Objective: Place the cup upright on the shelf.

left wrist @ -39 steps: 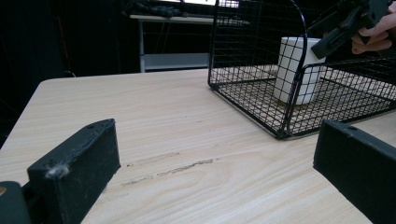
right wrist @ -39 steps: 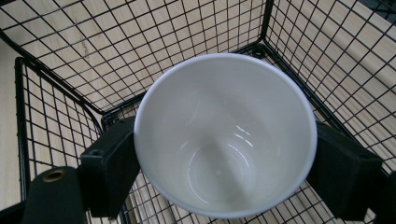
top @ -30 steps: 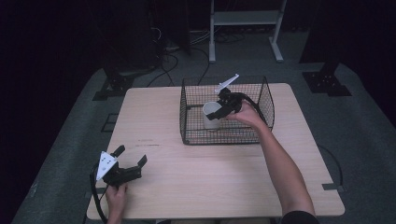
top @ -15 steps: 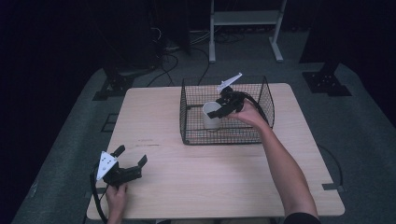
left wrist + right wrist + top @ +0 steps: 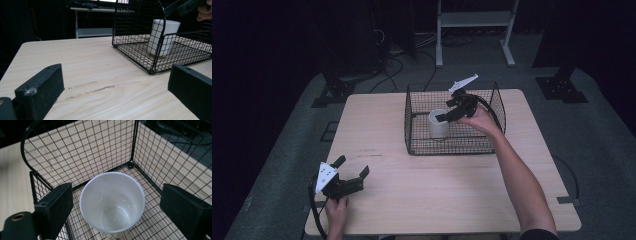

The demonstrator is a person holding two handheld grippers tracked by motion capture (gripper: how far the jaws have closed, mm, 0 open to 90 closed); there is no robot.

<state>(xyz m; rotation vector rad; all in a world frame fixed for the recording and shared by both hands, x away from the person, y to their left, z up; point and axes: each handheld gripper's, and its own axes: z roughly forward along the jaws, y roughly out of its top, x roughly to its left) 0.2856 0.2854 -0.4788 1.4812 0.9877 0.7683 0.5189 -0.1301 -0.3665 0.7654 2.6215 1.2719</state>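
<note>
A white cup point(image 5: 438, 125) stands upright and empty inside a black wire basket point(image 5: 451, 146) at the back of the wooden table point(image 5: 437, 192). My right gripper point(image 5: 451, 112) hangs open just above the cup, its hand reaching into the basket from the right. In the right gripper view the cup point(image 5: 112, 202) sits between the two wide-apart jaws of the right gripper point(image 5: 115, 188), touching neither. My left gripper point(image 5: 350, 170) rests open near the table's front left corner, holding nothing. The left gripper view has the basket point(image 5: 136, 27) and cup point(image 5: 163, 35) far ahead.
Bare tabletop point(image 5: 87, 62) lies between the left gripper and the basket. A white shelf frame point(image 5: 474, 20) and cables point(image 5: 387, 45) stand on the dark floor behind the table. Black stands point(image 5: 559, 85) flank the table.
The right gripper has lifted and tilted slightly above the cup. The left gripper has stayed where it was.
</note>
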